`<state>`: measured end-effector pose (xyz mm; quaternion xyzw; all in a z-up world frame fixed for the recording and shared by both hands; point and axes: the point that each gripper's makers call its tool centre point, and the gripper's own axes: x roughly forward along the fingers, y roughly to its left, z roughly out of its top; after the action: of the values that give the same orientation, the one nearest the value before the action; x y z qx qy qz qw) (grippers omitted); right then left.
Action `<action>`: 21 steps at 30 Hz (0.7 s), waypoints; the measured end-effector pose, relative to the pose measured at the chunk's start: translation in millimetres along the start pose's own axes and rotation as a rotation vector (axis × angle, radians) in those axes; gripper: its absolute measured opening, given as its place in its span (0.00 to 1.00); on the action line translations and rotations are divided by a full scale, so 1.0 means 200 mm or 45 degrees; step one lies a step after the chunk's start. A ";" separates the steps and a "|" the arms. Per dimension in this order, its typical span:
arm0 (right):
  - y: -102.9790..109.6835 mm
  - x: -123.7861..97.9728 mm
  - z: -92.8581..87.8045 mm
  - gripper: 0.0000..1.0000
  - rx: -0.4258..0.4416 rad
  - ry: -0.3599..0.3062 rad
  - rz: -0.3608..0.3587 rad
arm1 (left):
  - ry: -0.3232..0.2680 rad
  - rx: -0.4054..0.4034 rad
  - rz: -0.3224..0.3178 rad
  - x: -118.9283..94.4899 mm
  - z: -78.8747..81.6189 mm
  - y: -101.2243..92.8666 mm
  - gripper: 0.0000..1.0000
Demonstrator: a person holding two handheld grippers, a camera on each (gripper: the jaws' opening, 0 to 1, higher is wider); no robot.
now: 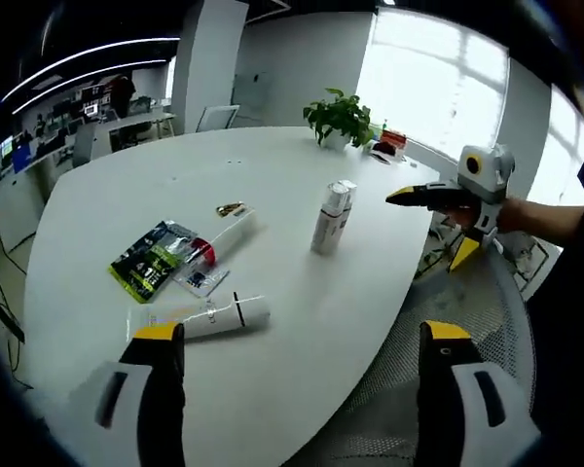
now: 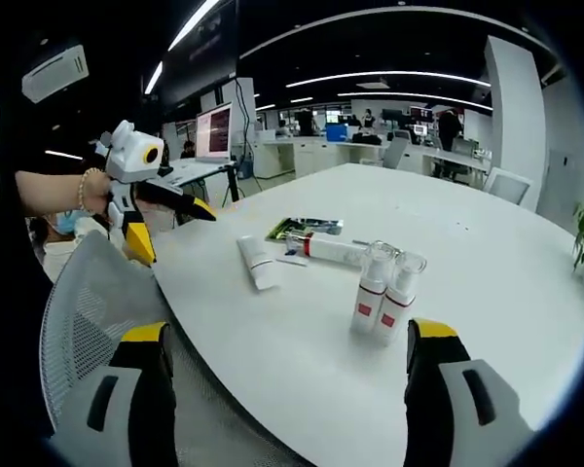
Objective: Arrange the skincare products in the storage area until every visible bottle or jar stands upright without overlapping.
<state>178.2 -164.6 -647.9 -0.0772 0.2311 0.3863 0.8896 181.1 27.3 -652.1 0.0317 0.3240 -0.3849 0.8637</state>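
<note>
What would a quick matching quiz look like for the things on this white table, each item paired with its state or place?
Items:
1. white tube
2. two spray bottles
3. potted plant
4. green packet

States:
A. standing upright, side by side
B. lying flat beside the red-capped tube
C. lying on its side near the table edge
D. at the far edge by the window

Pairs: 1-C, 2-A, 3-D, 4-B

The table (image 1: pixel 302 195) is white. Two bottles (image 2: pixel 384 289) are white with clear caps and small red squares. One tube (image 1: pixel 200 318) is white with a thin black line. Another tube (image 2: pixel 333 250) is white with a red band. The packet (image 1: pixel 154 259) is black and green. The plant (image 1: pixel 339 117) is green. Each hand-held gripper (image 1: pixel 302 336) (image 2: pixel 287 336) is grey and black with yellow tips.
</note>
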 end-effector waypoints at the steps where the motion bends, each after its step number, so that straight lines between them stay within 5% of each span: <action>1: 0.00 0.00 0.00 0.99 -0.003 0.001 0.000 | -0.002 -0.004 0.005 0.00 0.00 0.01 0.99; 21: -0.05 -0.03 0.04 0.99 -0.066 0.036 -0.010 | -0.021 -0.092 0.054 -0.04 -0.12 0.02 0.98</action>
<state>184.0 -172.2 -638.4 -0.1067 0.2333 0.3876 0.8854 166.2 42.4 -666.9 0.0042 0.3299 -0.3549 0.8747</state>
